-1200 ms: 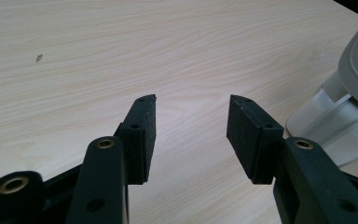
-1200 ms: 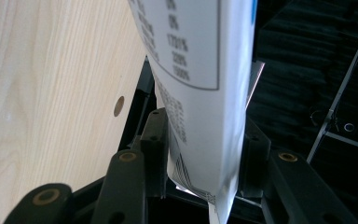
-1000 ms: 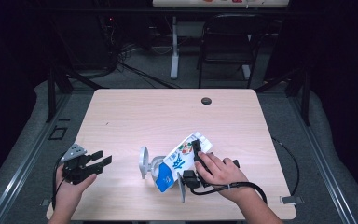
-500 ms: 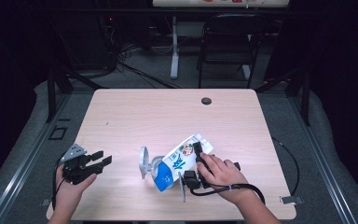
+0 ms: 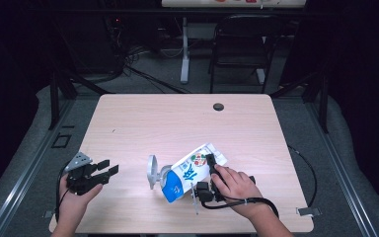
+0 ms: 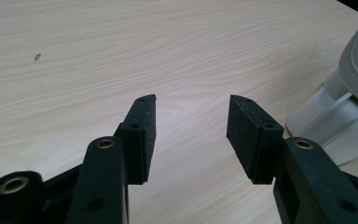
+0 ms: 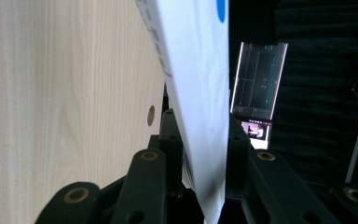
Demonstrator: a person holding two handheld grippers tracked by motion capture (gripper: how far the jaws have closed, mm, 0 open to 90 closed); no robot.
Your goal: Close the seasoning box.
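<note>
From the high view, the carton (image 5: 190,170) lies tipped over at about the 6 o'clock edge of the tabletop (image 5: 177,118), blue bottom pointing toward 7 o'clock and the gabled top toward 1. The right tool (image 5: 205,173) comes in from the 4 o'clock side with the hand (image 5: 234,185) draped over it, and it's got the carton across its upper half. Its jaws have just been closing with the carton between them, and to me that's a grip near the top so the thing can be swung upright rather than just dragged. Just beside the carton at its 9 o'clock sits a grey-white plastic holder (image 5: 154,171), apparently touching the blue end, though it's small and I can't swear to contact. The left tool (image 5: 103,170) hangs over by 8 o'clock, well apart from the carton, parked out of the way I'd guess.

Left gripper view: the jaws stand spread with nothing but bare wood between them, so it's plainly idle. The holder (image 6: 349,102) peeks in at the 3 o'clock edge, so the tool is at least aimed roughly that way, maybe ready to steady it.

Right gripper view: the carton's white panel (image 7: 196,93) runs right down between the two black jaws, pads pressed on either face. The camera is rolled sideways, tabletop (image 7: 65,93) standing like a wall at 9 o'clock, which fits a tool laid over on its side to match the fallen carton.
</note>
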